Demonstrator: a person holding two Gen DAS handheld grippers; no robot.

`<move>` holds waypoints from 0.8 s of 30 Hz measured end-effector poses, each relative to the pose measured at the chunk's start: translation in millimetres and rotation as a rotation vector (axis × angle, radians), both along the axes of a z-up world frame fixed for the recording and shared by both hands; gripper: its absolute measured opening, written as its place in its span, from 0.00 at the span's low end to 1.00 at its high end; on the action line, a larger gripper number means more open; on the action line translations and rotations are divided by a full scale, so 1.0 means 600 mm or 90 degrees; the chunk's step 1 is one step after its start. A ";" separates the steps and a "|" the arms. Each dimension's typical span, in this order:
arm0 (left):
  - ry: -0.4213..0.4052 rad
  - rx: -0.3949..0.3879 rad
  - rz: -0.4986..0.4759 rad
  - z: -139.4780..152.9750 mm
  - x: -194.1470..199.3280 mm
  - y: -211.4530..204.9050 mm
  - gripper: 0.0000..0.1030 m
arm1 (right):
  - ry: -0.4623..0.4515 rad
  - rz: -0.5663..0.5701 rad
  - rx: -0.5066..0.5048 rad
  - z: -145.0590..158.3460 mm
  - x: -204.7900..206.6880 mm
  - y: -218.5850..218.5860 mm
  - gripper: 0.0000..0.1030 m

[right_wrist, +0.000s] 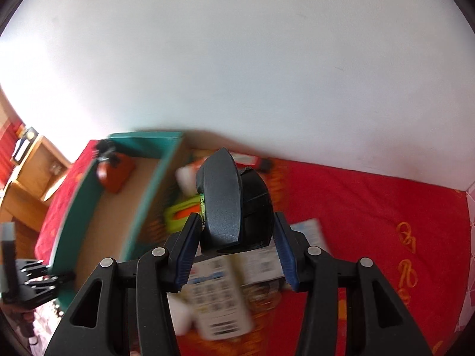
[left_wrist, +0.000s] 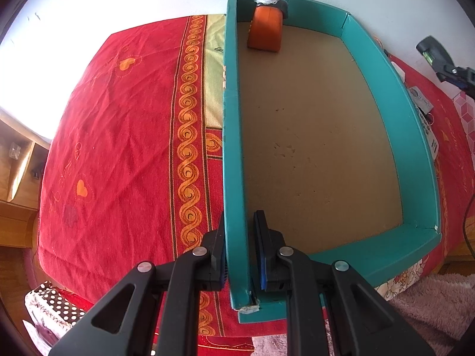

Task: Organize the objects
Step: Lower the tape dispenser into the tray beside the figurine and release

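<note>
mouse (right_wrist: 234, 204) clamped in right gripper (right_wrist: 236, 244)

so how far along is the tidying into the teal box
Done: only the orange tape dispenser sits inside the teal box, in a far corner. In hand: the right gripper holds a dark grey mouse-like gadget lifted above the red bedspread, while the left gripper clamps the box wall. Left: a white remote, a leaflet and a yellow-green item, blurred, lie outside the box.
</note>
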State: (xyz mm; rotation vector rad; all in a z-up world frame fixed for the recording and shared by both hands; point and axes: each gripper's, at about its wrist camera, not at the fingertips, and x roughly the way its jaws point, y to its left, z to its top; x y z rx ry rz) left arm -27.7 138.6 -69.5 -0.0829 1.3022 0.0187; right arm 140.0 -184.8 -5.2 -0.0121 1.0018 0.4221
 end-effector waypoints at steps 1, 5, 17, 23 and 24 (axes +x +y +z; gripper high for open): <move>0.001 0.000 0.001 0.000 0.002 -0.001 0.13 | 0.000 0.011 0.003 0.003 -0.008 0.014 0.48; 0.001 0.000 0.001 -0.002 0.005 -0.003 0.13 | 0.001 0.069 0.010 0.025 -0.038 0.080 0.48; -0.001 0.000 0.001 -0.003 0.007 -0.003 0.13 | 0.065 0.193 0.007 -0.004 -0.073 0.254 0.48; -0.001 0.000 -0.001 -0.004 0.008 -0.004 0.13 | 0.117 0.205 0.006 -0.053 -0.062 0.316 0.48; -0.002 0.000 -0.002 -0.004 0.008 -0.005 0.13 | 0.121 0.205 0.003 -0.061 -0.060 0.325 0.48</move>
